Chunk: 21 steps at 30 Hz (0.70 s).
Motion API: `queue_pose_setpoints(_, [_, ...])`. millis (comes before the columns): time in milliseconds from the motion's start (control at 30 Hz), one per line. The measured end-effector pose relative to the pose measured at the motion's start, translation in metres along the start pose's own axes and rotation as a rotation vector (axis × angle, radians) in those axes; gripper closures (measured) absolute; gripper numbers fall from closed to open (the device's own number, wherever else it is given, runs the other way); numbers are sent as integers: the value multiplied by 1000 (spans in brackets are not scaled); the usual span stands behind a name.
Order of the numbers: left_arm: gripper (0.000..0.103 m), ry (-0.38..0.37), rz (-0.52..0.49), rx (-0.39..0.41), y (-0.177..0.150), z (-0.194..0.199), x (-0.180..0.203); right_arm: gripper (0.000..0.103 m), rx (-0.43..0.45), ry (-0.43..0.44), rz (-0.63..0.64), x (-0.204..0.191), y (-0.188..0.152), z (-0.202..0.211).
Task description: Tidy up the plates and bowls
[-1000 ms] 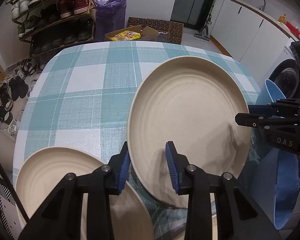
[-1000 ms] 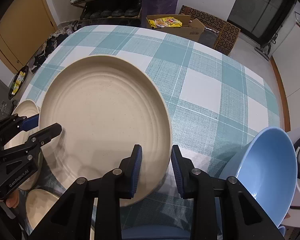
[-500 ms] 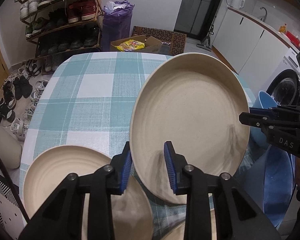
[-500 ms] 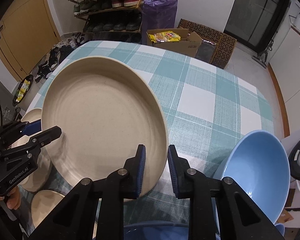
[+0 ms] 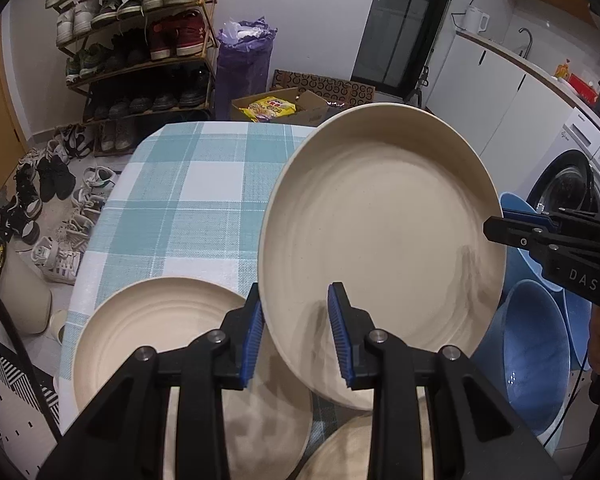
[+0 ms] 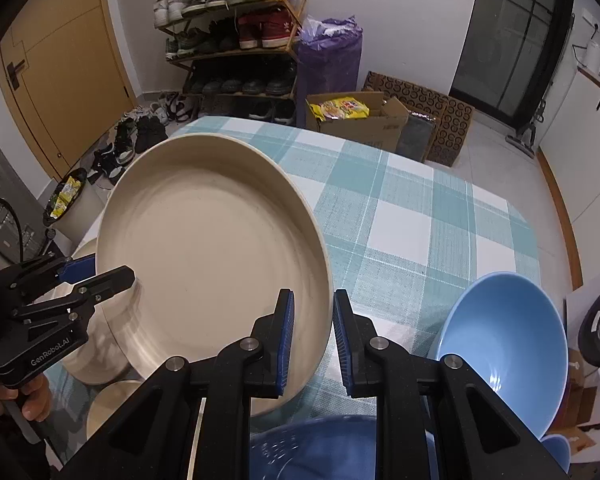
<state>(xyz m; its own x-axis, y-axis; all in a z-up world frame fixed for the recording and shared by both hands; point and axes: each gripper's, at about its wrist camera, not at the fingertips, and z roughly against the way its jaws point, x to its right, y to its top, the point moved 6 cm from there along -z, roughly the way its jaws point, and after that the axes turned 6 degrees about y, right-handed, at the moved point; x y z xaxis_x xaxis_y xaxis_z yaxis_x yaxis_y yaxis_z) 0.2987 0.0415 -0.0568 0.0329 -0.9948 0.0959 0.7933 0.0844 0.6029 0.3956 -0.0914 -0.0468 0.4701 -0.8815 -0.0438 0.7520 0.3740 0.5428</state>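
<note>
the left gripper [image 5: 296, 330], black with blue ribbed pads, is clamped on the near left rim of a large round cream plate with faint concentric rings [image 5: 380, 252], and the right gripper [image 6: 313, 334], of the same build, is clamped on the opposite rim of that plate. held from both sides, the large plate hangs tilted above the teal and white checked tablecloth [image 6: 420, 232], its far edge raised higher than the near one. in the left wrist view a second cream plate [image 5: 156, 332] lies flat on the cloth below and to the left of the lifted one, and the rim of another cream dish shows at the bottom edge. in the right wrist view a light blue bowl [image 6: 508, 348] stands tilted near the table's right edge, with a darker blue perforated bowl [image 6: 312, 452] just below the gripper. a person's hand [image 6: 24, 400] grips the left tool's handle. beyond the table stand a wooden shoe rack [image 5: 140, 40] and a cardboard box [image 6: 364, 120].
</note>
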Motion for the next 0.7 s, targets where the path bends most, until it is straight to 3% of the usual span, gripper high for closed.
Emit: queue_pose_setpoints(700, [73, 21, -20, 101, -33, 73, -5, 83, 111, 30, 36, -42, -33, 71])
